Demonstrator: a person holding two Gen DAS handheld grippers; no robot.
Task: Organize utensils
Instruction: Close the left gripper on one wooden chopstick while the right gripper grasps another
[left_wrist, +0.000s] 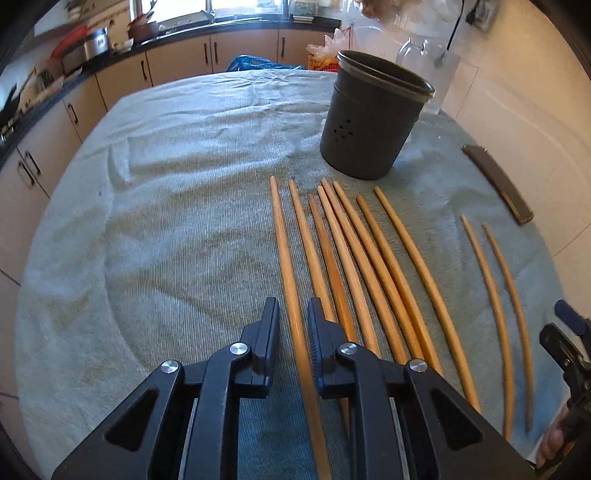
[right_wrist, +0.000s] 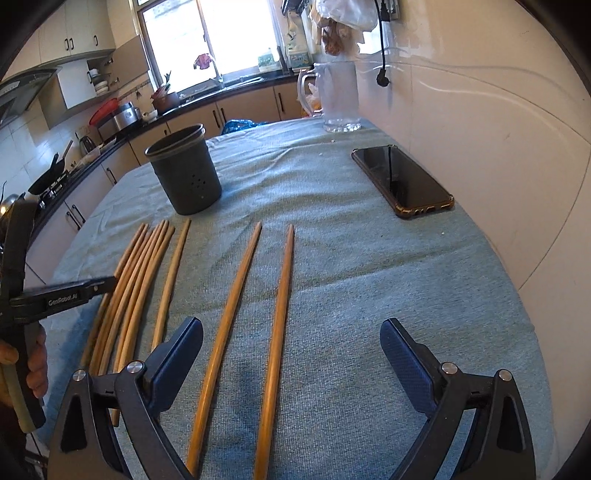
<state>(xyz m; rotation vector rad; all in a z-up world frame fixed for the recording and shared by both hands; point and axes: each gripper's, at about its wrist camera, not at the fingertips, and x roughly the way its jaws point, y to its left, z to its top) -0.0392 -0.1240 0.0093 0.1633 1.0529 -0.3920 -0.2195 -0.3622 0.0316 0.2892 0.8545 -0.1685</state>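
The left gripper (left_wrist: 293, 314) sits at the bottom centre of its own view, its jaws drawn in close around the leftmost chopstick (left_wrist: 286, 254) of the big bunch. The stick runs right through the narrow gap, though I cannot tell whether the pads actually press it. Its long axis runs away from the gripper toward the upper middle of the frame, in line with the fingers, so this hand is plainly the nearer one for that stick.

The right gripper (right_wrist: 291, 339) is spread wide at the bottom of its view, straddling two separate chopsticks (right_wrist: 236, 314) that lie lengthwise between its fingers, touching neither.

Beyond the stick tips stands the dark holder (left_wrist: 373, 114), upright on the grey cloth (left_wrist: 166, 203); from here its inside is hidden, and nothing pokes above the rim. A phone (right_wrist: 402, 181) lies well off to the right, and a clear jug (right_wrist: 340, 96) stands further back.
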